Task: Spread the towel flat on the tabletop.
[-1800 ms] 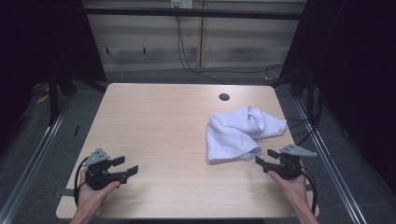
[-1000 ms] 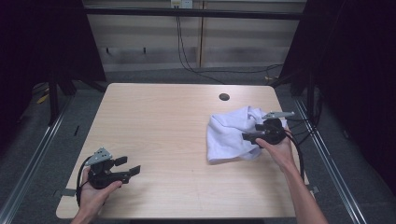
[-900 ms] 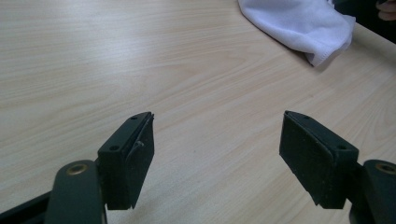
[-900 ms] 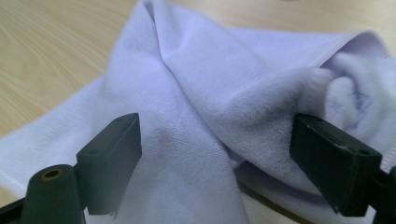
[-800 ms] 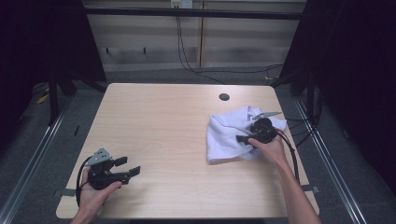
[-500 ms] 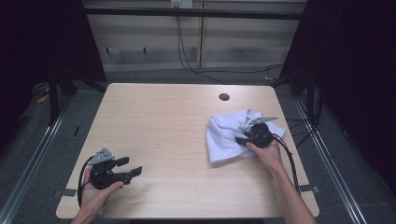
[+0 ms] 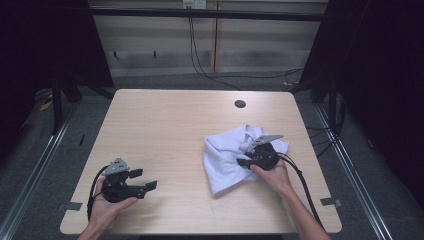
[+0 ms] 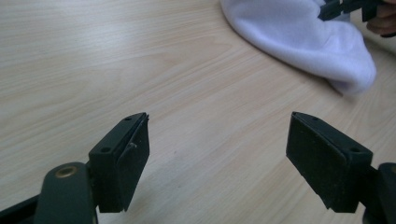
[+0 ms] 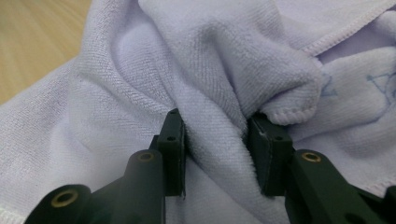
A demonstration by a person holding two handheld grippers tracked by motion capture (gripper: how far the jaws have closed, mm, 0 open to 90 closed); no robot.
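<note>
At four o'clock on the tabletop (image 7: 165,125), right tongs (image 9: 215,135), tips buried, have just been closing and pinch a towel (image 7: 225,160) fold; left tongs (image 8: 217,158) gape, released.

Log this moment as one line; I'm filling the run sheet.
right gripper: closing, pinching fold of white towel | left gripper: open, over bare table | towel: crumpled

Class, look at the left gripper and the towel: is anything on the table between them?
Nothing visible. Bare table lies between the open left gripper and the towel. The right gripper is already pinching a fold of the towel, its jaws having just closed on it.
</note>
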